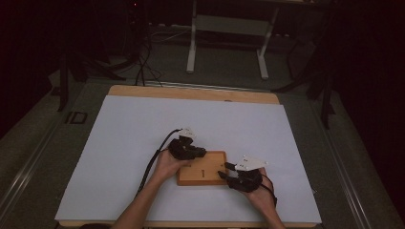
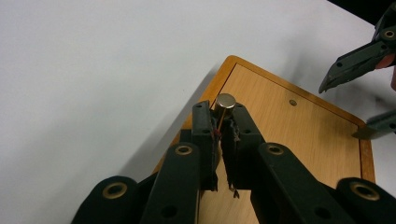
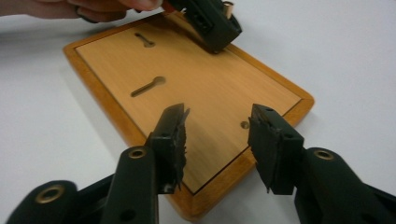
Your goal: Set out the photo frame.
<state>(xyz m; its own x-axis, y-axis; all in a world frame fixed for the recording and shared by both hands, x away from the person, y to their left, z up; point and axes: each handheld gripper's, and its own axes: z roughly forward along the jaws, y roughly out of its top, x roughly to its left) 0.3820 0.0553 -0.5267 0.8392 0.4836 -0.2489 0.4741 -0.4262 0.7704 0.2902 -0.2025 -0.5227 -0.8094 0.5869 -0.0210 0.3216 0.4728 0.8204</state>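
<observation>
A flat wooden board with a raised rim lies on the white table cover. It carries two keyhole slots and a small hole near one corner. My left gripper rests at the board's far left corner. Its jaws are shut on a small metal cylinder, which stands upright at the fingertips of the gripper over the board. My right gripper is at the board's near right corner. In its own view the gripper stands open above the board with nothing between its jaws.
The white cover stretches wide on all sides of the board, with the wooden table edge behind it. Cables trail from both grippers toward the person. A white table frame stands on the dark floor beyond.
</observation>
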